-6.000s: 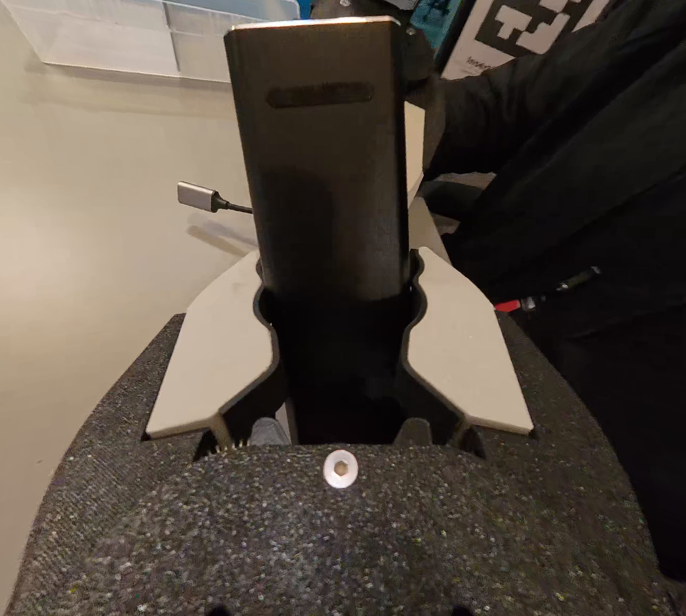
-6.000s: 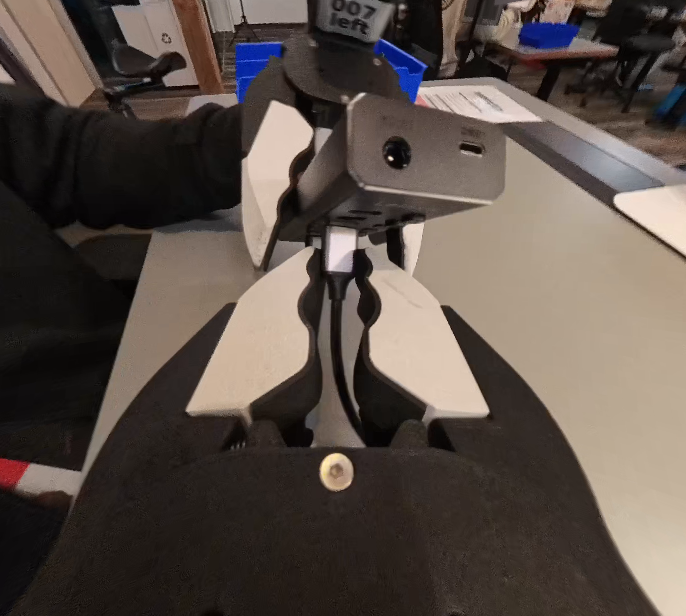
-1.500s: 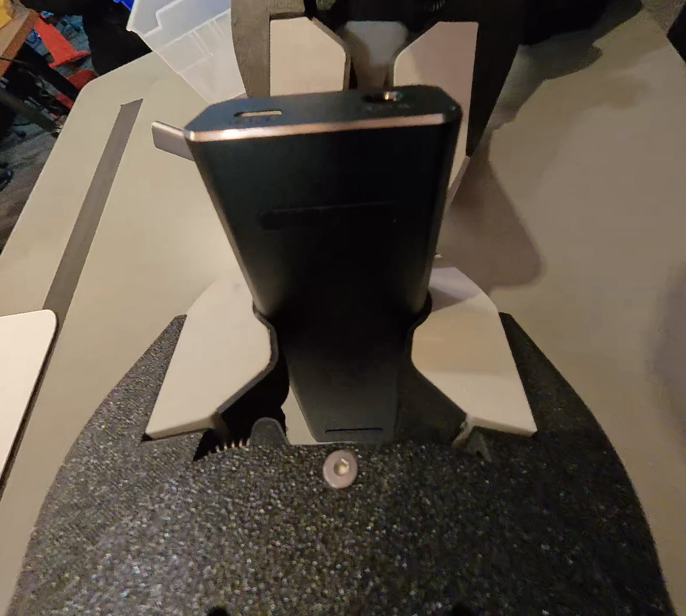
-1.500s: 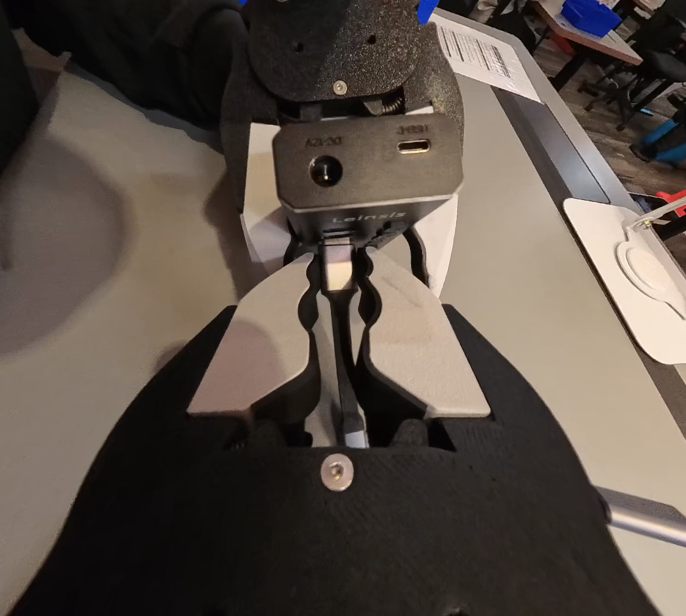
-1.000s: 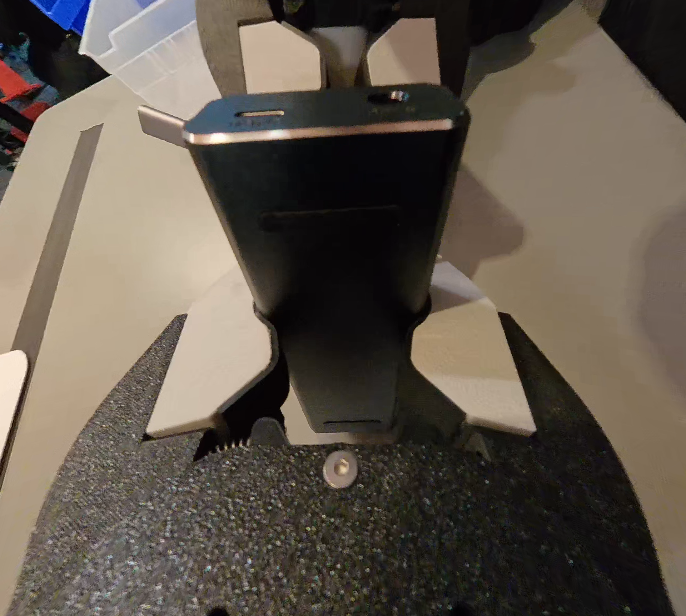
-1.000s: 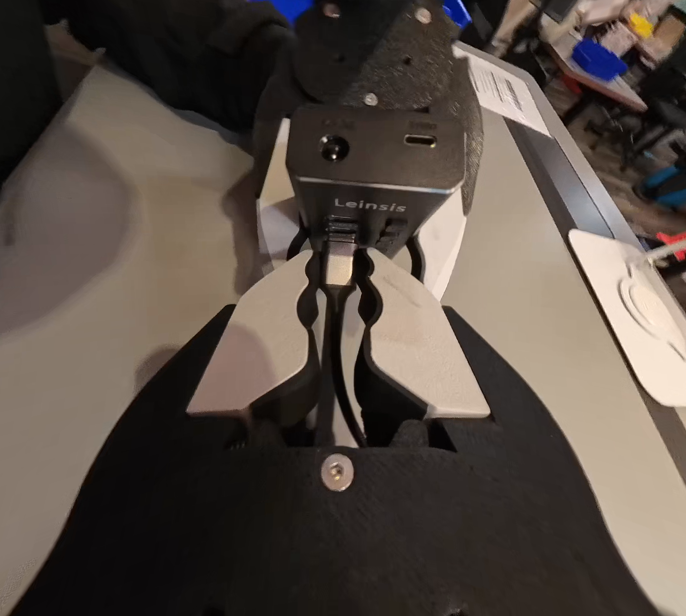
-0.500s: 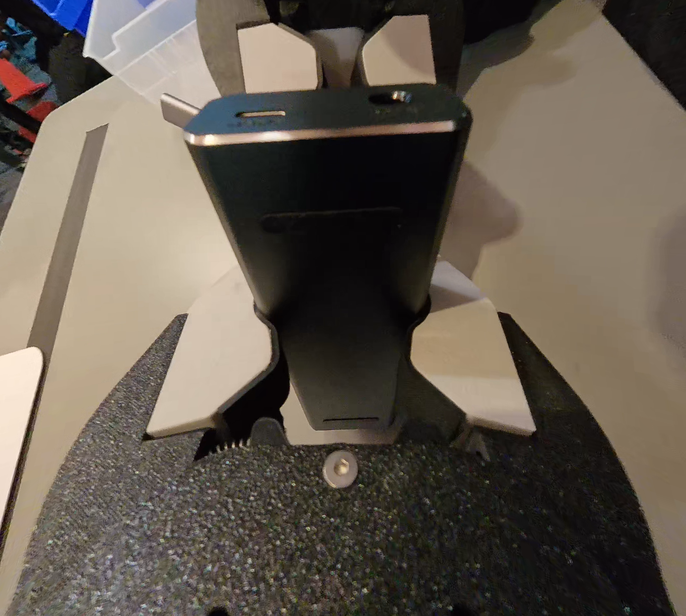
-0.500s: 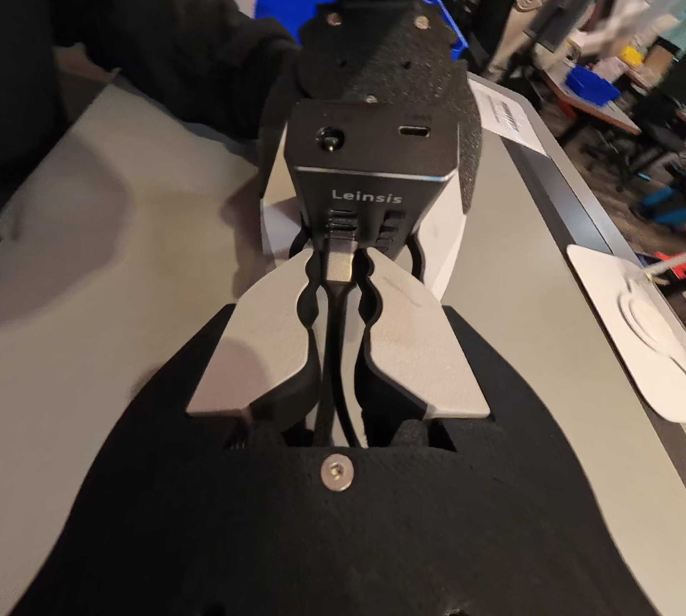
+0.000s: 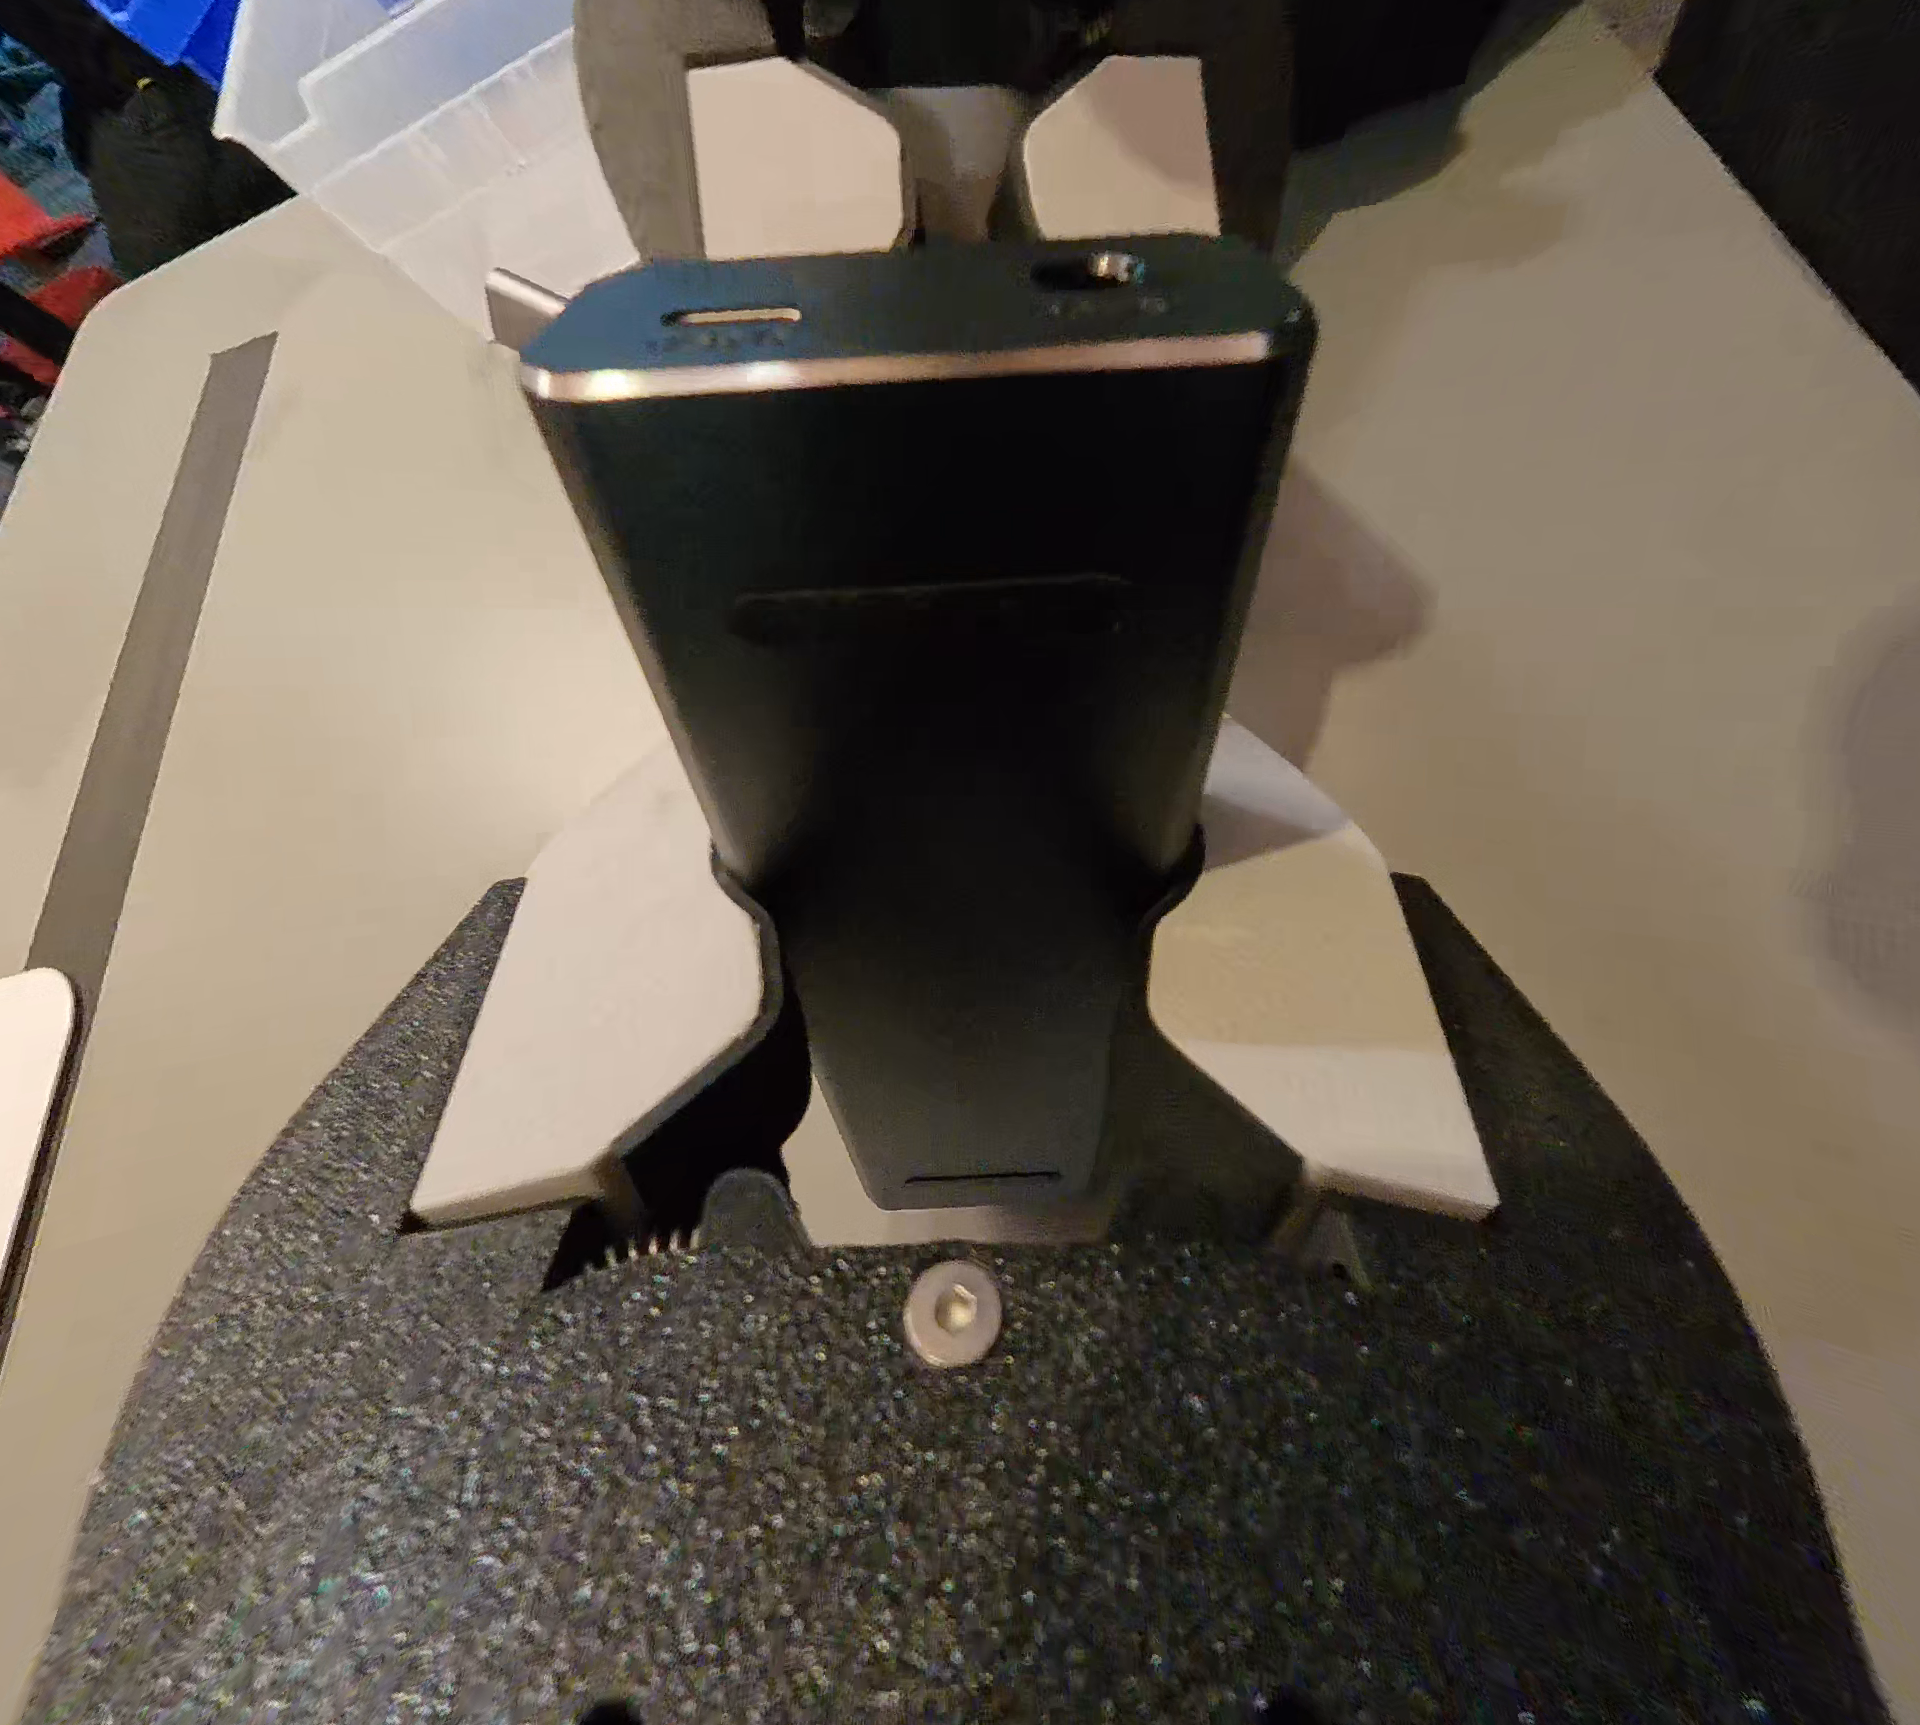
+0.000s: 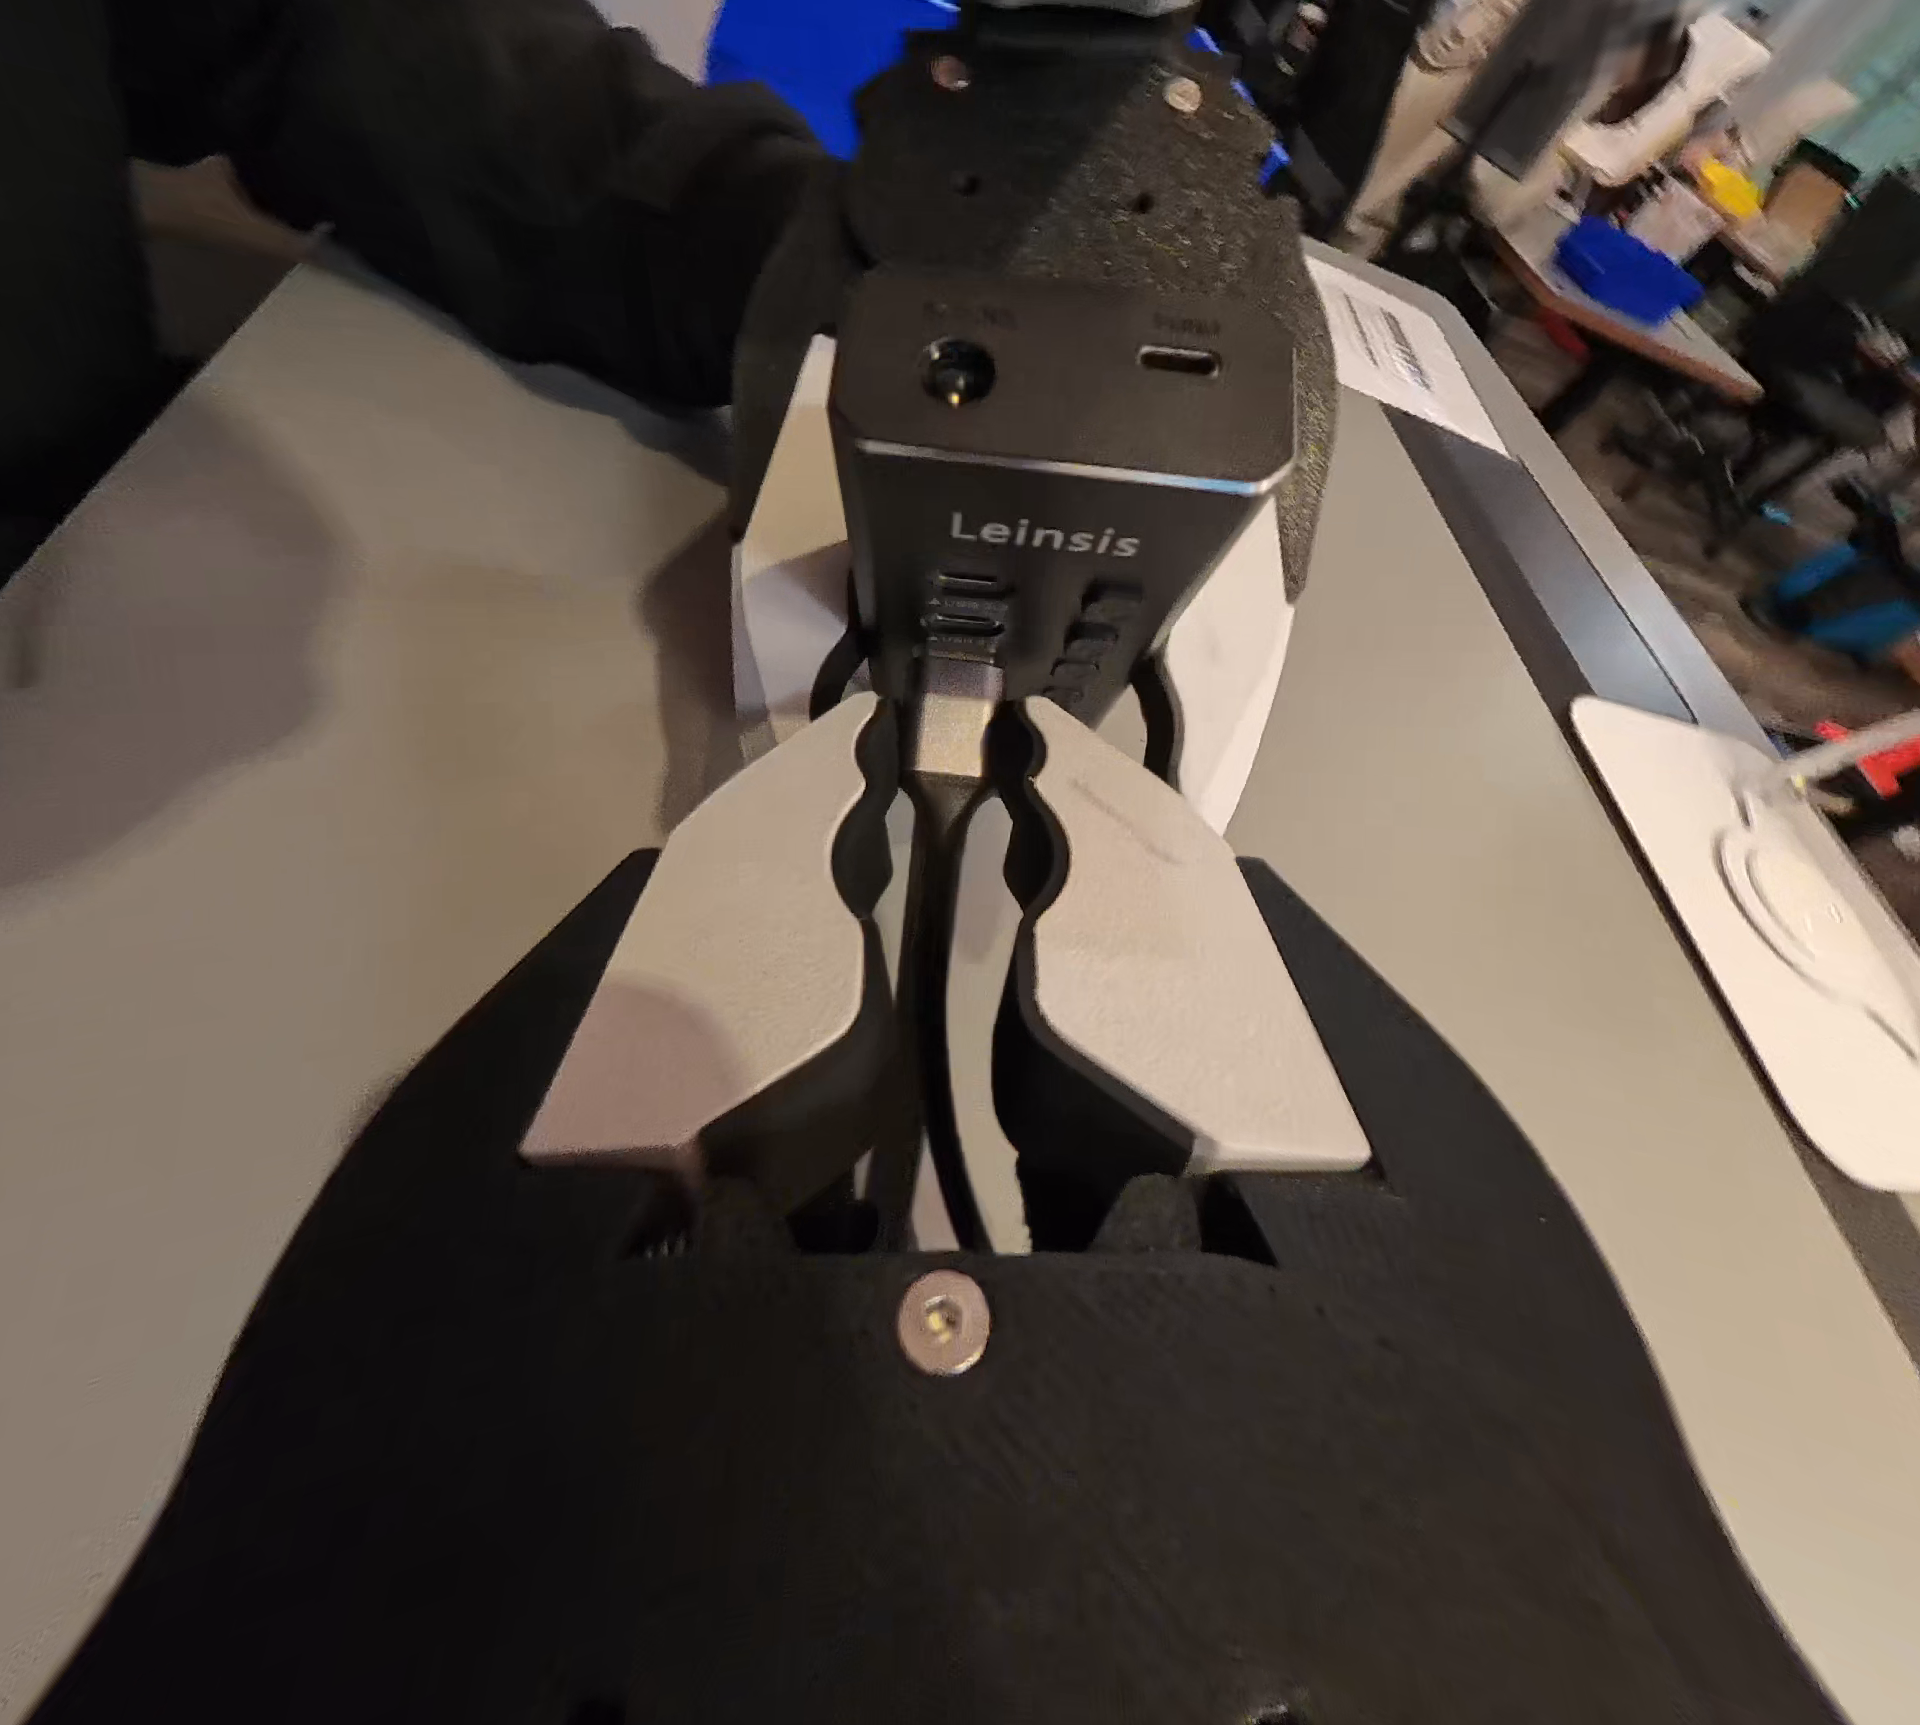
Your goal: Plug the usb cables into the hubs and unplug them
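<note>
1. Left tongs are clamping the dark hub, its long axis running toward 12 o'clock above the counter.
2. Right tongs are pinching the USB plug at the hub's ports; insertion depth is hiding from view.

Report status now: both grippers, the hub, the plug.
Left gripper shut on hub. Right gripper shut on USB plug, plug at hub port. Nothing in the way.
</note>
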A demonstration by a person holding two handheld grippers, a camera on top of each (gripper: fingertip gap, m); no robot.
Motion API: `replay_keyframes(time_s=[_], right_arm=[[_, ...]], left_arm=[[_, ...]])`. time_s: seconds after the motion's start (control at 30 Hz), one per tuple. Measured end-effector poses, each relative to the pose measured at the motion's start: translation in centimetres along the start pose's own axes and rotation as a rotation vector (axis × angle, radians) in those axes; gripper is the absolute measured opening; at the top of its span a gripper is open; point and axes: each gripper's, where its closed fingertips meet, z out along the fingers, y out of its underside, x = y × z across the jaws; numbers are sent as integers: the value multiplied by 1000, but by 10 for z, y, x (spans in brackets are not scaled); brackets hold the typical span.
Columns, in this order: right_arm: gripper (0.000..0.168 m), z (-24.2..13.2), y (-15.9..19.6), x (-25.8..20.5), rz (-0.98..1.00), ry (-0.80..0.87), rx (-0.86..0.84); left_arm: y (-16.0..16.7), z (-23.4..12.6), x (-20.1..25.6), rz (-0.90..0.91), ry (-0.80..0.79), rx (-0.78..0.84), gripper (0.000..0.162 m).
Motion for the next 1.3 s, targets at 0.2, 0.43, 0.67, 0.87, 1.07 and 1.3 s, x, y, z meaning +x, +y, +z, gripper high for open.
replay_keyframes(time_s=[0.2, 0.43, 0.67, 0.87, 1.07, 1.3], right_arm=[[18, -6, 6, -6, -69, -50, -6], [18, 2, 3, 21, 132, 120, -35], [18, -10, -2, -2, 14, -69, 56], [18, -6, -4, 13, 56, 37, 42], [17, -3, -5, 28, 177, 183, -19], [17, -12, -8, 10, 90, -11, 112]], left_arm=[[0, 6, 1, 48, -22, -19, 72], [3, -5, -22, -43, -100, 46, 72], [-12, 3, 3, -40, 68, 119, 72], [-11, -6, -11, -122, 38, 158, 72], [-8, -12, -22, -195, 26, 203, 72], [-20, -7, -2, -220, 172, 251, 72]])
